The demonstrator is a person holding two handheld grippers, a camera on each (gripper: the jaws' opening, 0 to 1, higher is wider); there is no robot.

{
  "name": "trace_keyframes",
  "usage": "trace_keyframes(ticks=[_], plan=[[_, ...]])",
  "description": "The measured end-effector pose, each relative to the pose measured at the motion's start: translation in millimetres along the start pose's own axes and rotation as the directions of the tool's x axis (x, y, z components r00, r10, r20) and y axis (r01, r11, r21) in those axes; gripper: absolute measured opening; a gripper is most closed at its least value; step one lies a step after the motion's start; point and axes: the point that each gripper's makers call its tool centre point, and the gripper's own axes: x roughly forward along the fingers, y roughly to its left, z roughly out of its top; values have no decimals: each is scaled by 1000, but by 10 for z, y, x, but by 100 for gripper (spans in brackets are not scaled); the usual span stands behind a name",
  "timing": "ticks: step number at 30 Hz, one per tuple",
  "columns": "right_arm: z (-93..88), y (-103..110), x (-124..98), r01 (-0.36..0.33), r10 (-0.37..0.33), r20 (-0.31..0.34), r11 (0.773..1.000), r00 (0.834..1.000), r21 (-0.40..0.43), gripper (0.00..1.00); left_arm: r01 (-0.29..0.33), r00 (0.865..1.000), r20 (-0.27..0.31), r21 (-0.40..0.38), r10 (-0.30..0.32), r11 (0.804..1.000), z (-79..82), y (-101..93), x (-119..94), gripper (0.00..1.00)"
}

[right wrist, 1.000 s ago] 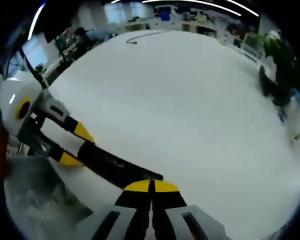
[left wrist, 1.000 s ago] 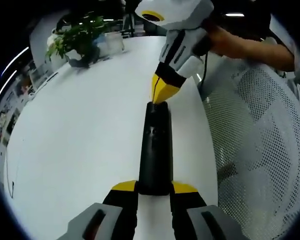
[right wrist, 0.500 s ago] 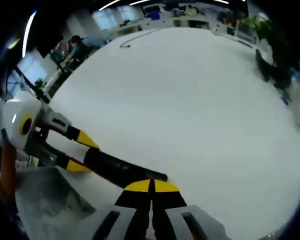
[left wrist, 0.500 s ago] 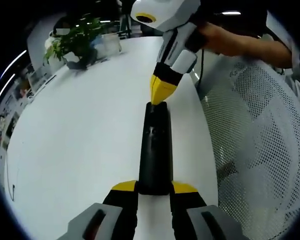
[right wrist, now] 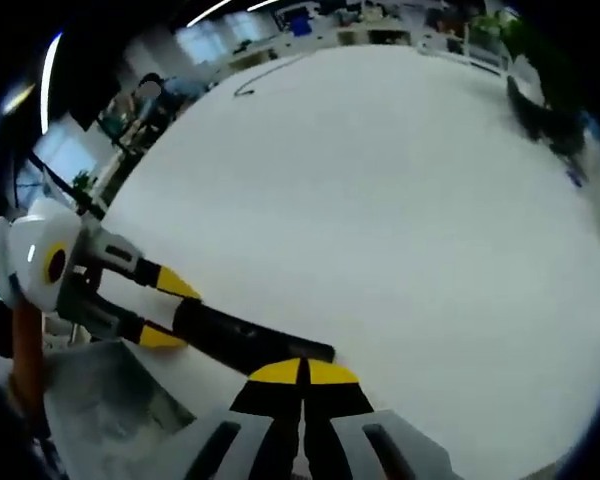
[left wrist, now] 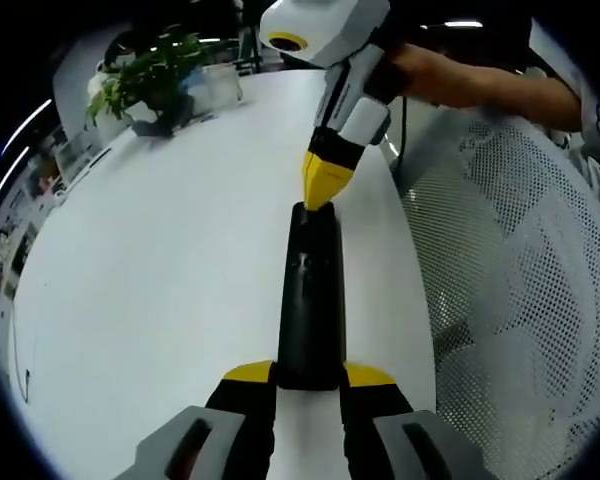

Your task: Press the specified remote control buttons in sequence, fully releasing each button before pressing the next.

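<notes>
Left tongs point(left wrist: 308, 385) clamp the near end of a black remote point(left wrist: 308, 300) lying near the white tabletop's point(left wrist: 160, 260) right edge; right tongs point(left wrist: 325, 185), pressed together, touch its far end; open surface spreads left toward a plant point(left wrist: 150, 80).

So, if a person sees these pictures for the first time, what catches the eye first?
Probably the long black remote lying on the white table, clamped at its near end by the left gripper. Next, the right gripper, jaws shut, tips at the remote's far end. A green plant stands at the table's far edge.
</notes>
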Motion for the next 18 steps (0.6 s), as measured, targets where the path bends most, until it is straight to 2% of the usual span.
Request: trace_keyframes(ticks=[6, 11, 18], plan=[[1, 38, -7, 36, -36, -10, 999, 999, -36, 0, -2, 1000, 7, 0, 2, 1000, -4, 9, 2, 24], [20, 110, -20, -19, 19, 3, 1000, 1000, -12, 0, -3, 1000, 9, 3, 3, 1000, -9, 11, 3, 24], [-2, 86, 10, -4, 4, -7, 1000, 1000, -25, 0, -3, 1000, 12, 2, 3, 1000, -14, 9, 0, 24]])
